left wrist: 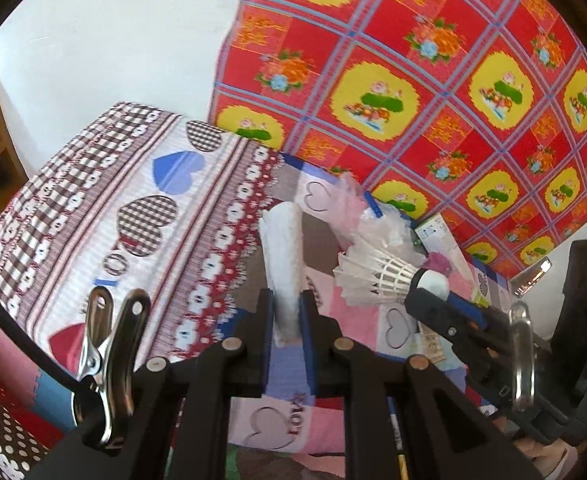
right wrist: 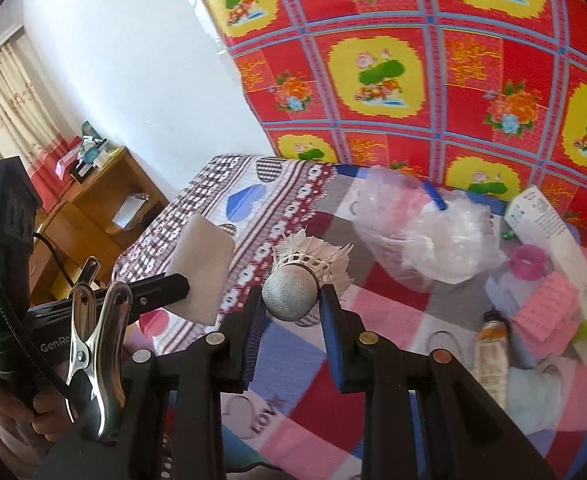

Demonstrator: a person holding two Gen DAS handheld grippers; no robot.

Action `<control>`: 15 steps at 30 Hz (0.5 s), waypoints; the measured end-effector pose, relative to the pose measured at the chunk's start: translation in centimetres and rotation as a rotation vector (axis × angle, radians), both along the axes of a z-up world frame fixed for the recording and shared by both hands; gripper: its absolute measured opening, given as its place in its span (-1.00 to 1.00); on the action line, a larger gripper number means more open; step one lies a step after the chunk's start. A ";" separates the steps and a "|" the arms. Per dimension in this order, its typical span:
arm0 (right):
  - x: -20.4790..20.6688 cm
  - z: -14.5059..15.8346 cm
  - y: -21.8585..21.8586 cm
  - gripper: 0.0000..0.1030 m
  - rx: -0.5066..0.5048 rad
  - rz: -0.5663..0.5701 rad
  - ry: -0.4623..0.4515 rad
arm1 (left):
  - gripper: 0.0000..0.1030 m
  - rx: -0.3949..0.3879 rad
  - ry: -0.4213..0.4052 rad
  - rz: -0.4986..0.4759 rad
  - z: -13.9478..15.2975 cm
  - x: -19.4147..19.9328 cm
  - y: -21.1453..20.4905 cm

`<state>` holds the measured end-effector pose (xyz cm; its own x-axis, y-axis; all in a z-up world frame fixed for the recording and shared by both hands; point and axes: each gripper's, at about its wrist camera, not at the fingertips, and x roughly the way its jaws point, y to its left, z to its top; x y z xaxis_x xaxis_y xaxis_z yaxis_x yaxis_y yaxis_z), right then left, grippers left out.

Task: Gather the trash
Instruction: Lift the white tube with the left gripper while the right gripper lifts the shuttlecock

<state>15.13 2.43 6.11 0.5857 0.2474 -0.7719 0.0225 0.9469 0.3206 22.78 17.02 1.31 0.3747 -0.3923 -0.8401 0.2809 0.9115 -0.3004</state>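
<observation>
Over on the left of the right wrist view, the left gripper (right wrist: 197, 280) reaches in from the side, its black body printed "GenRo", the rest of the word hidden behind a metal clip (right wrist: 97, 344). A person's fingers (right wrist: 41, 428) curl round the handle below it. Its jaws are clamped on a folded white pad (right wrist: 201, 268), held up above the bed; the left wrist view shows the same pad (left wrist: 285, 264) standing upright between the blue-lined pads.

Centre now: the right gripper (right wrist: 291, 300) angles down over the patchwork bedspread (right wrist: 305, 420), where "LOVE" reads beside a heart outline. Its fingers are pinched on the rounded cork of a white shuttlecock (right wrist: 305, 272), feathers pointing away from the camera, clear of the cloth.

Further right, a crumpled clear plastic bag (right wrist: 433, 236) lies on the bedspread, then a pink ring (right wrist: 527, 262), a small tube (right wrist: 491, 356) and a long white carton (right wrist: 553, 236) with print too blurred to read. A red floral cloth (right wrist: 433, 60) hangs behind.
</observation>
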 end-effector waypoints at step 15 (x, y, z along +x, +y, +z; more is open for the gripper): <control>1.7 1.1 9.0 -0.44 -0.016 -0.030 -0.040 | -0.73 0.030 -0.039 -0.031 1.3 1.5 8.9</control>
<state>16.80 11.43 7.18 0.6232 0.2166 -0.7515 0.0388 0.9511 0.3064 24.31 25.91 2.66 0.3959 -0.3791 -0.8364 0.3200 0.9107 -0.2613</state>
